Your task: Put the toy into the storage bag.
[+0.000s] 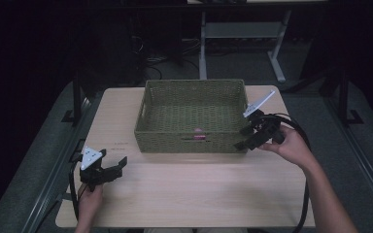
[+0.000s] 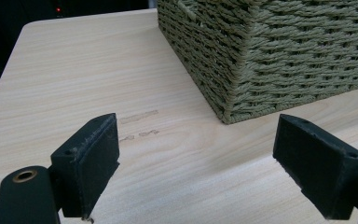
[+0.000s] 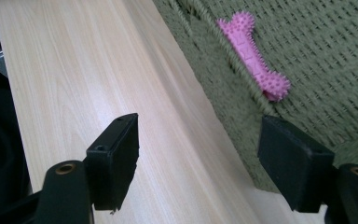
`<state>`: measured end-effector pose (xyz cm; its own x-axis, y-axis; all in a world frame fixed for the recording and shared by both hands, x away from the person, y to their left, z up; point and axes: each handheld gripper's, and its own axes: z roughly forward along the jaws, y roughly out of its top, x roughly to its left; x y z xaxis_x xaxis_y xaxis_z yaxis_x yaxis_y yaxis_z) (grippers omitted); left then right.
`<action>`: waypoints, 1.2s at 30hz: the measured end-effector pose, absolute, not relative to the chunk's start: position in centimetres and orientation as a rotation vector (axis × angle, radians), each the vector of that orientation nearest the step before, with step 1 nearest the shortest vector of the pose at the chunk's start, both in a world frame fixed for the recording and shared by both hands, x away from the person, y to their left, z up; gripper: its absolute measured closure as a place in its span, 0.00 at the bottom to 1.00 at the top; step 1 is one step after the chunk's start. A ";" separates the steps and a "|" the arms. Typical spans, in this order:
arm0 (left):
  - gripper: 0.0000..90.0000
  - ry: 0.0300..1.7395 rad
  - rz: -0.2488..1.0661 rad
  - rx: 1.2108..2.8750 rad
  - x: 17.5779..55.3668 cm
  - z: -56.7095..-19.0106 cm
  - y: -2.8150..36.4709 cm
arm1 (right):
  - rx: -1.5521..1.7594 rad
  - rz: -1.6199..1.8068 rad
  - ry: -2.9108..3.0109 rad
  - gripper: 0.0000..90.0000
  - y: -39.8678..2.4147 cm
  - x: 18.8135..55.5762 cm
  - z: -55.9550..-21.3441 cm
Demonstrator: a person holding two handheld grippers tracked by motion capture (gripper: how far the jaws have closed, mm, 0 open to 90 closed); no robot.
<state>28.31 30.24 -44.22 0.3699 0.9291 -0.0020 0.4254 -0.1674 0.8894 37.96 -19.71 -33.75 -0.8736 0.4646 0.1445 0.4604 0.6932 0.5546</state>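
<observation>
high view: your right gripper (image 1: 250, 137) sits at the near right corner of the woven basket (image 1: 190, 85), fingers apart, nothing held. your left gripper (image 1: 112, 171) is low on the bench (image 1: 189, 189), well apart from the basket, fingers also spread and empty.

the pink bone toy (image 3: 255, 58) lies on the basket floor against the near wall; from above it's just a pink spot (image 1: 198, 131) behind the front rim. right gripper view looks along that wall, one finger (image 3: 113, 161) over bare bench, the other (image 3: 294, 163) over or against the weave; can't tell if it touches.

risks, my read:
- if you're going for the toy, the near wall is between your fingers and it. come in low and you'll snag the rim and shove or tip the basket, since nothing is bracing it.
- the toy is tight to the wall, so one finger has little room on that side. close early and you'll pinch weave or skid off the nubs.
- the bone is slim and lies flat; grab an end and it'll pivot out. go for the shaft, across its width.
- the right cable loops by the basket corner and could drag it.
</observation>
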 end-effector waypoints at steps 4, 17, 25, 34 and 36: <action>0.15 1.195 0.727 1.762 28.3 -44.2 30.2 | 0.796 0.943 2.890 0.32 -19.9 37.6 -34.4; 0.15 1.195 0.727 1.764 28.3 -44.2 30.2 | 0.834 0.971 2.892 0.32 -20.8 36.3 -36.5; 0.15 1.195 0.723 1.761 28.3 -44.3 30.2 | 0.838 0.976 2.889 0.32 -21.2 35.6 -37.4; 0.15 1.196 0.723 1.764 28.3 -44.3 30.2 | 0.856 0.967 2.891 0.32 -21.6 34.8 -38.6; 0.15 1.195 0.723 1.765 28.3 -44.3 30.2 | 0.864 0.969 2.892 0.32 -21.8 34.6 -38.9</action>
